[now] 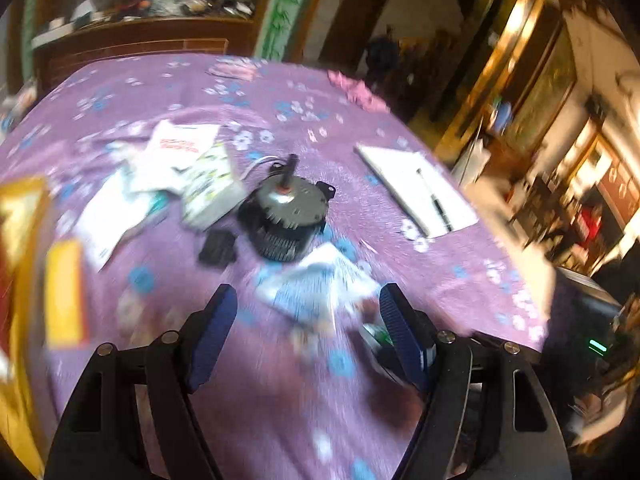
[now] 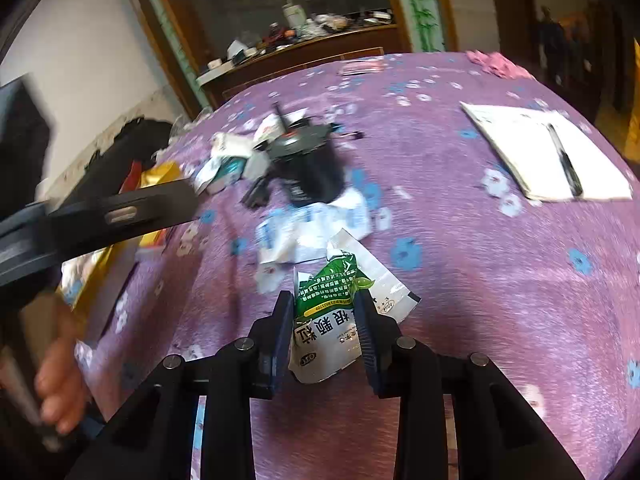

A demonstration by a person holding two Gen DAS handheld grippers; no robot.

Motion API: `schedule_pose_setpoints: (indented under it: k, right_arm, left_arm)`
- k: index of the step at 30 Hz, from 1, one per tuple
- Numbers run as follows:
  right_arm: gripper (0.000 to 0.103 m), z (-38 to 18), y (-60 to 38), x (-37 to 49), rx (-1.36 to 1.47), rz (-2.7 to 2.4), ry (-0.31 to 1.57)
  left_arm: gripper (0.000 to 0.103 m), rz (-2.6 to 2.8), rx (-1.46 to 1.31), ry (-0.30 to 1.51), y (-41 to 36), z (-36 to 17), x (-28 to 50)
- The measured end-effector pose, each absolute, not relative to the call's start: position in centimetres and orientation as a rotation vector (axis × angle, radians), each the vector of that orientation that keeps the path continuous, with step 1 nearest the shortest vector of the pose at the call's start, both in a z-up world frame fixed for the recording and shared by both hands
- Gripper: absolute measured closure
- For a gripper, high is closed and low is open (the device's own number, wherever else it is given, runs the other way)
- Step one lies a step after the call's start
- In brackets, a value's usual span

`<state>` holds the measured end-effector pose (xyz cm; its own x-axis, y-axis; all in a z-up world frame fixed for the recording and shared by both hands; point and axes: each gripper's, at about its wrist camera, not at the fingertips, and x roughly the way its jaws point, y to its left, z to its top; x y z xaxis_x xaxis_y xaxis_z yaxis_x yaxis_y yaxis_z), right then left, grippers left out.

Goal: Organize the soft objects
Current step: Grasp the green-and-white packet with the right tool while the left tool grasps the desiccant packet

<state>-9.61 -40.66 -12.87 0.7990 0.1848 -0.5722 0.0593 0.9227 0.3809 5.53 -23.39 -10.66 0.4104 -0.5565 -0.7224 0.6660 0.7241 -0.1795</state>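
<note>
My left gripper (image 1: 306, 308) hangs over the purple flowered table (image 1: 460, 276) with its jaws spread wide, gripping nothing. A blurred white and blue packet (image 1: 320, 288) lies between them at 12 o'clock, just before a black motor (image 1: 286, 216). My right gripper (image 2: 324, 312) has its jaws pinching a green and white sachet (image 2: 324, 320). At 2 o'clock lies a notebook (image 2: 532, 152) carrying a pen (image 2: 564, 164).
</note>
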Motion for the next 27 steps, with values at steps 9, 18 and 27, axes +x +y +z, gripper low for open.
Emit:
schedule_pose_setpoints:
  k: [9,18,27]
  right_arm:
    - [0.073,-13.7,-42.3,-10.2,0.438,0.049,0.62]
    - [0.074,-12.8,-41.0,-10.8,0.375,0.075,0.549]
    - [0.075,-11.2,-37.8,-11.3,0.387,0.205,0.459]
  left_arm:
    - [0.061,-0.774,0.216,0.922,-26.7,-15.3,7.4]
    - [0.068,-0.743,-0.043,0.884,-22.7,-14.3,5.2]
    - [0.067,-0.639,-0.277,0.778,-13.6,-10.8,2.1]
